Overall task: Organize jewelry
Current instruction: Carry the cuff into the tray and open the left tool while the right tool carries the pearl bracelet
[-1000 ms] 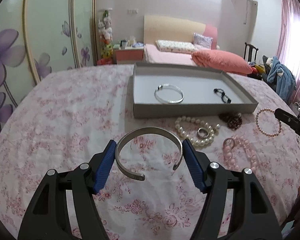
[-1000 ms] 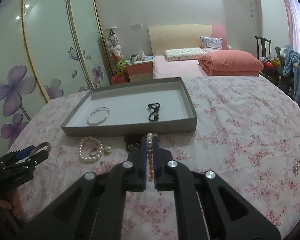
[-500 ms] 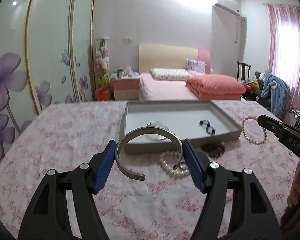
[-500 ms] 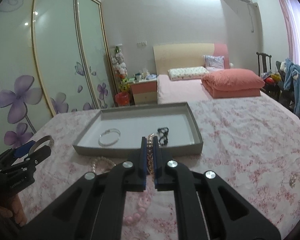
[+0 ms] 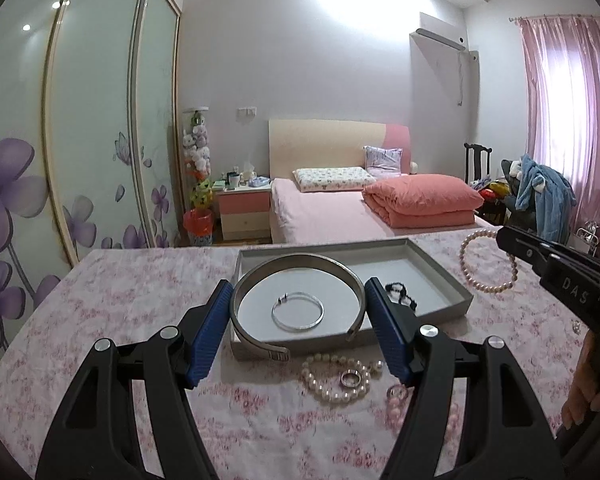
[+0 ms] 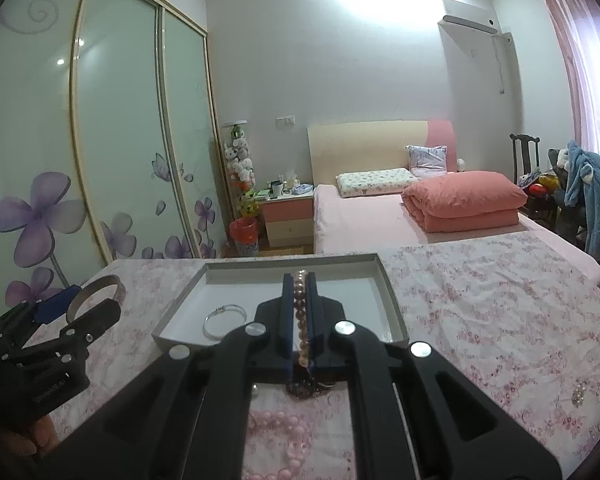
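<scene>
My left gripper [image 5: 298, 304] is shut on a wide silver cuff bangle [image 5: 296, 262], held above the near left corner of the grey tray [image 5: 440, 270]. My right gripper [image 6: 300, 280] is shut on a pink pearl bracelet [image 6: 300, 320], held over the tray's near edge [image 6: 392, 300]; the bracelet also hangs at the right of the left wrist view [image 5: 486, 262]. In the tray lie a thin silver bangle [image 5: 298, 312] and a black bead bracelet [image 5: 400, 296].
On the floral cloth in front of the tray lie a white pearl bracelet [image 5: 336, 380] with a ring [image 5: 350, 378], a pink bead bracelet [image 6: 284, 440] and a dark bead piece [image 6: 300, 390]. A small brooch [image 6: 578, 396] lies at the right.
Both grippers have risen off the cloth and moved toward the tray with their pieces. The cuff now hangs over the tray's near corner, the pearl bracelet over its near edge.
</scene>
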`<state>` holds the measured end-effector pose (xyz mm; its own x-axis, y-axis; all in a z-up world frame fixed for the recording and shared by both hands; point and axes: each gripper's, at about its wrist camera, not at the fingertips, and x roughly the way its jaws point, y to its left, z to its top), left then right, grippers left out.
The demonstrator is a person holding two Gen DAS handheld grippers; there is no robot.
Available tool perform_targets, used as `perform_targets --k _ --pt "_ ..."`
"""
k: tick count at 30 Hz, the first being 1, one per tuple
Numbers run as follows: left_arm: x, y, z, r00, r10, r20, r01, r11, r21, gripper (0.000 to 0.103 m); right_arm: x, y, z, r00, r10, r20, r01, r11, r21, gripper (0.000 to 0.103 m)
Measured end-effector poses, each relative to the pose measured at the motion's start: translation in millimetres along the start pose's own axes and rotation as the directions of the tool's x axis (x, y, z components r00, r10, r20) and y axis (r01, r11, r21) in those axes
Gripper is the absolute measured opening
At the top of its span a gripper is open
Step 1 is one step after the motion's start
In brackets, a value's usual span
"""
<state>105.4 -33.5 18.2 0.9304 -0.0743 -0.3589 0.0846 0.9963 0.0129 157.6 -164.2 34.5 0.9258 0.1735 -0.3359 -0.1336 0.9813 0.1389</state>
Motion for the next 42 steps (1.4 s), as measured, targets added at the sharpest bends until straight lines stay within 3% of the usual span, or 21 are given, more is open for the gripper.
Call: perform_targets --k 8,18,33,42 --pt "23 0 13 1.000 0.001 0.028 -0.002 1.000 0.006 0.067 22 -1 16 1.000 -0.009 0.025 0.009 1.000 0.012 0.006" --pt "61 -2 12 1.000 -0.013 -0.005 0.013 1.000 -0.009 0.067 67 -8 21 1.000 -0.025 0.003 0.025 1.000 0.018 0.006" --pt "127 -7 0 0.991 -0.034 -0.133 0.031 0.999 -0.021 0.068 166 -34 -1 0.983 0.011 -0.185 0.008 0.995 0.103 0.006" --pt "150 -8 -14 0.976 -0.052 -0.213 0.047 0.998 -0.031 0.068 188 -42 -13 0.967 0.028 -0.252 0.010 0.989 0.147 0.009"
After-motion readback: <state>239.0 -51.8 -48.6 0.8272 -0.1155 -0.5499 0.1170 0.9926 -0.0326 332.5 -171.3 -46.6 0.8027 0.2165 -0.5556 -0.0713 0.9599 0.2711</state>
